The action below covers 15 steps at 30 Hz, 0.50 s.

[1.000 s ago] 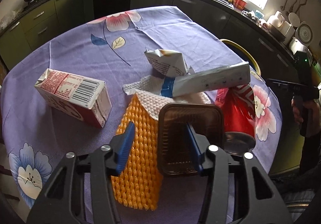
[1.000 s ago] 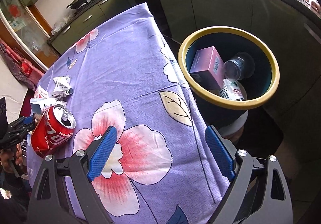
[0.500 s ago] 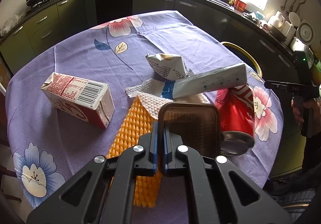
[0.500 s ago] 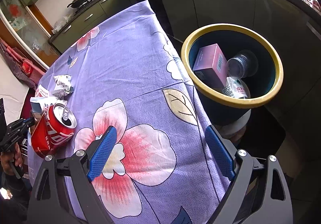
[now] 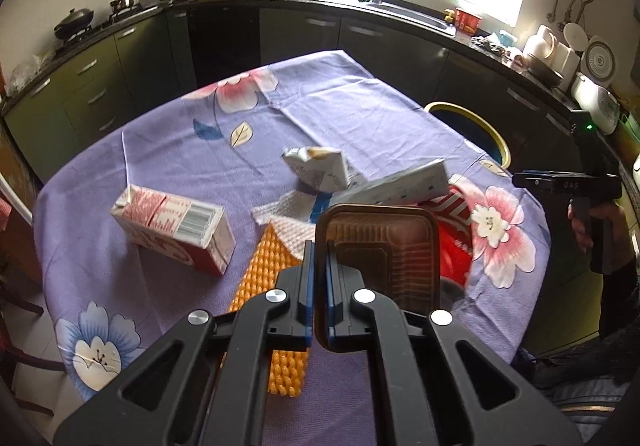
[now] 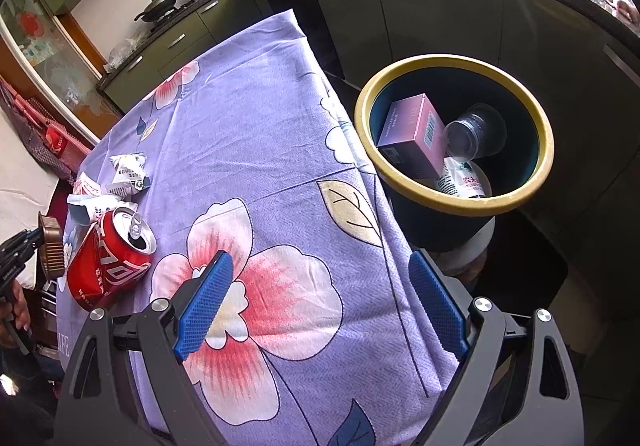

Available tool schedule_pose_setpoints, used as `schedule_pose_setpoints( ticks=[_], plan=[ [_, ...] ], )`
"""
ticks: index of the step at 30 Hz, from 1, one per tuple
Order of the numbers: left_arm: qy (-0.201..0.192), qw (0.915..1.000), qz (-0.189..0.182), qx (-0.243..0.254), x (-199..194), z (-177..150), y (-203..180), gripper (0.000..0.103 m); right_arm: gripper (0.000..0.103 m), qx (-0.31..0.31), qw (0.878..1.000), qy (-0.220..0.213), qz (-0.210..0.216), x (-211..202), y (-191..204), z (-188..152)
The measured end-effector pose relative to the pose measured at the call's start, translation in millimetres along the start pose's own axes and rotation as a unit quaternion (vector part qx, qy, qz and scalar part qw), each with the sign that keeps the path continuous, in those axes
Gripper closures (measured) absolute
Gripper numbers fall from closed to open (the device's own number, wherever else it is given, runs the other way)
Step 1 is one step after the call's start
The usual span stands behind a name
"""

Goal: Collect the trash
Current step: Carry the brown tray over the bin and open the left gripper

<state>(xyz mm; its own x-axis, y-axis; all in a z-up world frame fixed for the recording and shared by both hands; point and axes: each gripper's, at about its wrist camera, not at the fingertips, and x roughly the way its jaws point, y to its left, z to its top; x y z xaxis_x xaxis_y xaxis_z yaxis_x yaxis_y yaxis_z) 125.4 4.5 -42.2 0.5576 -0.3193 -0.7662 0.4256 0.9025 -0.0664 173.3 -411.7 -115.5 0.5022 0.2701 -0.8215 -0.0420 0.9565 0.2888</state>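
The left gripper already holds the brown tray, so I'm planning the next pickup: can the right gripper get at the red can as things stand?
Probably yes: the right gripper is open and empty, and the red can lies uncovered nearby.

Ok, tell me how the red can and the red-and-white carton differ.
The can is round, all red, opened at the top; the carton is boxy, red and white with a barcode. The can sits partly hidden behind the brown tray held by the left gripper; the carton lies in plain view. Both lie sideways on the tablecloth.
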Motion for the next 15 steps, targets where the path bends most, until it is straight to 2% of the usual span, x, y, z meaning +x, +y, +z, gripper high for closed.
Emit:
schedule_pose_setpoints(
  ticks=[5,11,15],
  plan=[
    [-0.011,0.9997,-0.016,0.016,-8,19,-14,0.099,0.015,0.004,1.0,-0.004,-0.003,-5,-6,-2],
    [-0.021,0.9966,-0.065,0.045,-3,64,-49,0.099,0.015,0.019,1.0,-0.015,-0.019,-16,-28,-5],
    [-0.011,0.9909,-0.107,0.08,15,105,-90,0.099,0.015,0.04,0.998,-0.027,-0.031,-24,-53,-8]
  ],
)
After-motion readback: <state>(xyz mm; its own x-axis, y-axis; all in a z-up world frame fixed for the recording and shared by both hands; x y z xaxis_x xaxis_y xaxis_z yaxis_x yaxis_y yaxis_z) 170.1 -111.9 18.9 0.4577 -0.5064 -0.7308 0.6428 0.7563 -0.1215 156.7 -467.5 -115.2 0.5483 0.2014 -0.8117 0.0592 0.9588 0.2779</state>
